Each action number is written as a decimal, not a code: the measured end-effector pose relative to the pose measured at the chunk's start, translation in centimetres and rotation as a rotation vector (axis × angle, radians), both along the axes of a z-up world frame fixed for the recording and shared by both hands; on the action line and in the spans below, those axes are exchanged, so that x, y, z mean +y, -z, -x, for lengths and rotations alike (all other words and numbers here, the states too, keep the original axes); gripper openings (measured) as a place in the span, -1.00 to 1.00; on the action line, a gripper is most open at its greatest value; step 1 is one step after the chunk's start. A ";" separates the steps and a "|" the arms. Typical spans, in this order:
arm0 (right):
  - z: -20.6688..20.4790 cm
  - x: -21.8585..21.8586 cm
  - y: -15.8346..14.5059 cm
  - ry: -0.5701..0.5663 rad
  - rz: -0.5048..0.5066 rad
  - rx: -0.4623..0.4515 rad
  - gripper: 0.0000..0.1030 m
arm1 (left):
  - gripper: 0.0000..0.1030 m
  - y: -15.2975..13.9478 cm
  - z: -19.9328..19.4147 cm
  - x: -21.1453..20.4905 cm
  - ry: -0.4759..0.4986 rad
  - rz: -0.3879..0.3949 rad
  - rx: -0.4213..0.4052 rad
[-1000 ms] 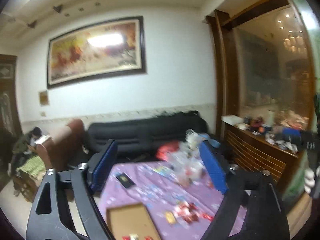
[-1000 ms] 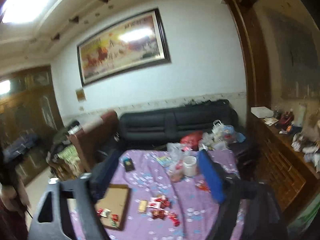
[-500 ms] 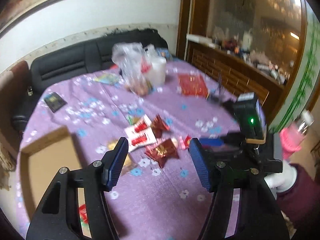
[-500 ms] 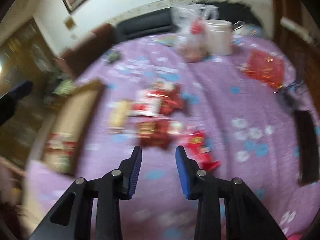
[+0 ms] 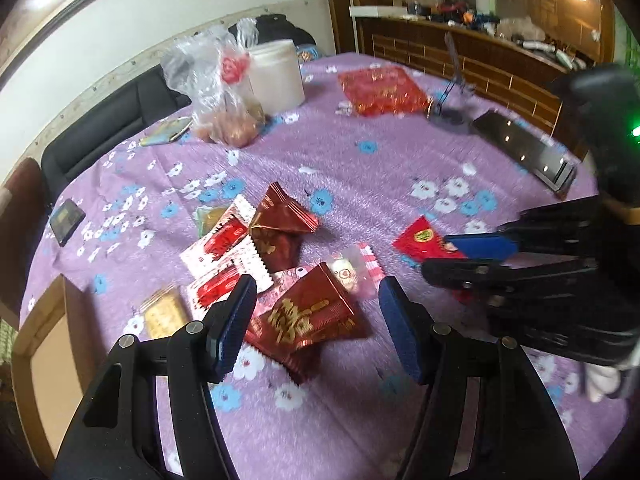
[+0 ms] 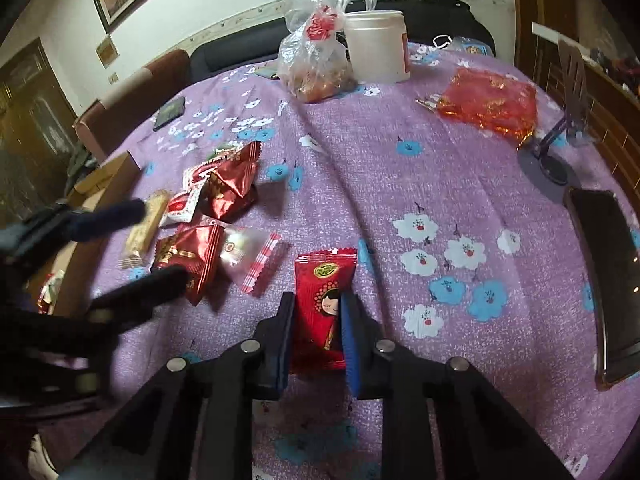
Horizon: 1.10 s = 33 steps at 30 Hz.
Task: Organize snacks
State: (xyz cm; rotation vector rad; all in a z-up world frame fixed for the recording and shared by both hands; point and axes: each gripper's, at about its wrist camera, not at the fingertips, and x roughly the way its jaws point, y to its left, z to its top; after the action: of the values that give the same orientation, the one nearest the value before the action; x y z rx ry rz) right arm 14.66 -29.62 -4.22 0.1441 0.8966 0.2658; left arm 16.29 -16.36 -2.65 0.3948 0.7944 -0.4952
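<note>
Several snack packets lie on the purple flowered tablecloth (image 5: 360, 168). My left gripper (image 5: 318, 312) is open, its jaws on either side of a dark red gold-lettered packet (image 5: 308, 316) that lies on the cloth. My right gripper (image 6: 316, 312) has its jaws close around a bright red packet with a cartoon girl (image 6: 322, 300), which lies flat on the cloth; I cannot tell if the pads touch it. That packet (image 5: 420, 240) and the right gripper (image 5: 464, 256) also show in the left wrist view. A clear pink-striped packet (image 6: 252, 256) and red-white packets (image 5: 224, 248) lie between.
A cardboard box (image 5: 44, 352) sits at the table's left edge. A plastic bag of food (image 6: 316, 64), a white tub (image 6: 378, 46), a red foil bag (image 6: 488, 104), a phone stand (image 6: 560, 148) and a black flat device (image 6: 604, 276) are on the table.
Both grippers came down from facing the room to the table. The left gripper has reached the dark red packet; the right gripper has closed in around the bright red packet.
</note>
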 end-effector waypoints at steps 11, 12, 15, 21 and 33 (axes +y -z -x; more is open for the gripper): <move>0.2 -0.5 0.0 0.006 -0.039 -0.003 -0.53 | -0.33 1.8 -1.0 -1.4 0.017 -0.057 0.029; 0.2 -0.5 0.1 0.007 -0.038 -0.003 -0.53 | -0.34 1.7 -0.8 -1.3 0.016 -0.057 0.041; 0.3 -0.4 0.1 0.008 -0.037 -0.005 -0.53 | -0.35 1.9 0.0 -0.8 0.006 -0.068 0.048; 0.5 -0.3 0.0 0.014 -0.033 -0.008 -0.53 | -0.35 2.1 1.6 0.2 -0.024 -0.074 0.062; 1.2 0.0 0.0 0.019 -0.017 -0.024 -0.53 | -0.36 1.3 4.0 1.0 -0.058 -0.063 0.046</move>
State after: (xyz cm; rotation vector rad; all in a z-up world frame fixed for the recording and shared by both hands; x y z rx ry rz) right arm 13.48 -29.59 -4.26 0.1648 0.8691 0.2571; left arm 12.27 -15.37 -3.93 0.4183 0.8652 -0.4268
